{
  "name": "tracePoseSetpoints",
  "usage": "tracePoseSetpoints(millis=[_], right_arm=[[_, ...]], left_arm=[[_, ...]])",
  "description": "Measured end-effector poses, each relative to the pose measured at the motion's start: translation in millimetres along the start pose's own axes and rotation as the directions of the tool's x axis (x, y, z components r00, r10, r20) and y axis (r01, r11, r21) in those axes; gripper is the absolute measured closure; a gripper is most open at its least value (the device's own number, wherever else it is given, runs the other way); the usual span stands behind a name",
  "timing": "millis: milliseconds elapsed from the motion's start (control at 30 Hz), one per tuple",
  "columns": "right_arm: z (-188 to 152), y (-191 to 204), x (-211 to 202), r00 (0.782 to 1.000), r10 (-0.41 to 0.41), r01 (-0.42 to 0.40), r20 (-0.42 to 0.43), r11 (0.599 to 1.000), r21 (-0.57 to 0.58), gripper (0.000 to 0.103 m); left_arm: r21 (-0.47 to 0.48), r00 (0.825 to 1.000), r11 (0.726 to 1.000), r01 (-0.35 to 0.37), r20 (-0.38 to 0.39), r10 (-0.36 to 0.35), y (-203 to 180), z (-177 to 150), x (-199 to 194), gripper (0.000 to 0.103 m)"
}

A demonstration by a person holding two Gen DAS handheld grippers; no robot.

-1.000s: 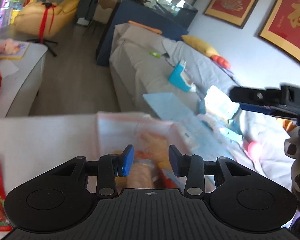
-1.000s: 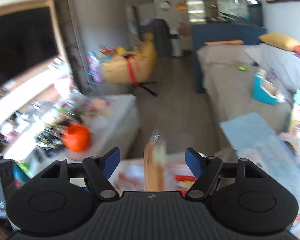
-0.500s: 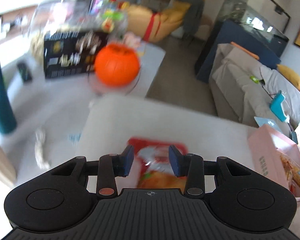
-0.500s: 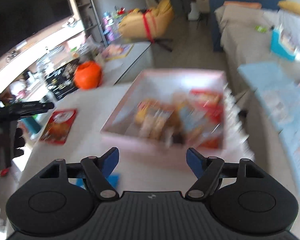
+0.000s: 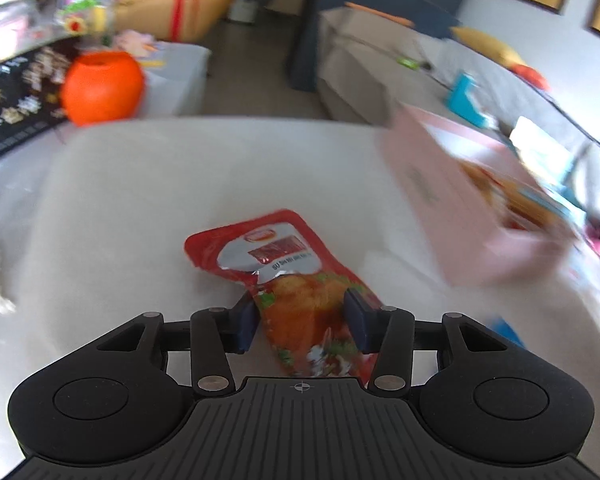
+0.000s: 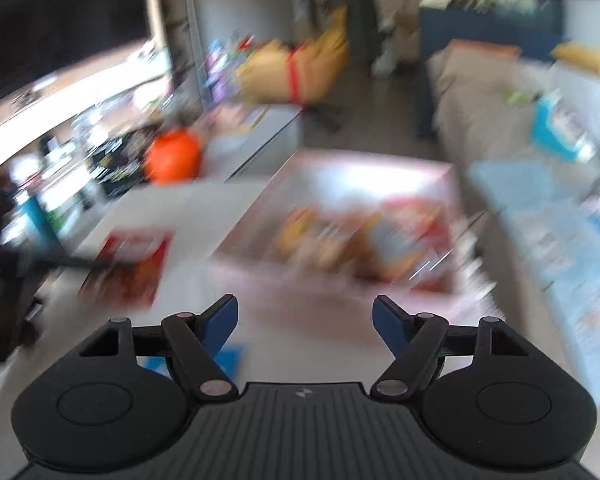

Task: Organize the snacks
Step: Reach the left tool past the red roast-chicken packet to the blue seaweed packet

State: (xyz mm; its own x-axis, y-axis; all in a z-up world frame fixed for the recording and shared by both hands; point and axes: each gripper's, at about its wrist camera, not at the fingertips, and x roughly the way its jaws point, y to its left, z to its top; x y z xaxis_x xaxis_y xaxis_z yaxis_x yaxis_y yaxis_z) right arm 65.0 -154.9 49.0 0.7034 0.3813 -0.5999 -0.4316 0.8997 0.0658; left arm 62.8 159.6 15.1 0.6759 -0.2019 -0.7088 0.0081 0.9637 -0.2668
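Observation:
A red snack pouch [image 5: 288, 276] lies flat on the white table [image 5: 140, 200]. My left gripper [image 5: 302, 322] is open, its blue pads either side of the pouch's near end, not closed on it. A pink box [image 5: 472, 208] with several snack packs in it stands to the right. In the blurred right wrist view my right gripper [image 6: 304, 320] is open and empty, held above the table in front of the pink box [image 6: 340, 216]; the red pouch [image 6: 128, 264] shows at the left there.
An orange pumpkin-shaped pot [image 5: 102, 86] and a black printed box [image 5: 16, 96] stand at the far left. A grey sofa [image 5: 380, 64] with a teal box [image 5: 466, 98] lies beyond the table. A blue item [image 6: 228, 360] lies under my right gripper.
My left gripper swung from the pink box to the red pouch and now straddles its near end. My right gripper let a snack go over the box and drew back, open.

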Motion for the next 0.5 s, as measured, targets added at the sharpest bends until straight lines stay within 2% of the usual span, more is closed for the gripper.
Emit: tracePoseSetpoints(millis=[67,133,167,200,267,367,500], right_arm=[[9.0,-11.7,4.6,0.993,-0.114,0.116,0.039,0.993,-0.038,0.029],[16.9,-19.9,19.7,0.98,-0.197,0.197,0.013,0.977,-0.084,0.045],[20.1,-22.5,29.3,0.976,-0.215,0.213,-0.016,0.972,-0.099,0.063],[23.6,-25.0,38.4,0.975,-0.216,0.211,-0.052,0.973,-0.098,0.074],[30.6,-28.3,52.0,0.98,-0.171,0.166,-0.097,0.984,-0.056,0.086],[40.9,-24.6,74.3,0.988,-0.069,0.072,-0.135,0.997,0.021,0.088],[39.4,-5.2,82.4,0.99,-0.04,0.043,-0.133,0.999,0.021,0.088]], left_arm=[[0.021,1.0,1.0,0.024,-0.007,-0.023,-13.4,-12.0,-5.5,0.053],[0.027,0.999,0.999,0.038,-0.009,-0.038,-23.0,-21.3,-11.9,0.053],[0.016,0.999,0.999,0.041,-0.007,-0.041,-23.8,-25.6,-14.7,0.053],[-0.004,0.999,0.999,0.035,0.002,-0.035,-23.1,-28.7,-17.0,0.053],[-0.042,0.999,0.999,0.02,0.027,-0.019,-18.4,-30.8,-17.9,0.053],[-0.11,0.997,0.994,-0.018,0.067,0.025,-8.8,-31.2,-25.4,0.053],[-0.162,0.992,0.986,-0.038,0.111,0.057,2.4,-35.7,-49.9,0.053]])
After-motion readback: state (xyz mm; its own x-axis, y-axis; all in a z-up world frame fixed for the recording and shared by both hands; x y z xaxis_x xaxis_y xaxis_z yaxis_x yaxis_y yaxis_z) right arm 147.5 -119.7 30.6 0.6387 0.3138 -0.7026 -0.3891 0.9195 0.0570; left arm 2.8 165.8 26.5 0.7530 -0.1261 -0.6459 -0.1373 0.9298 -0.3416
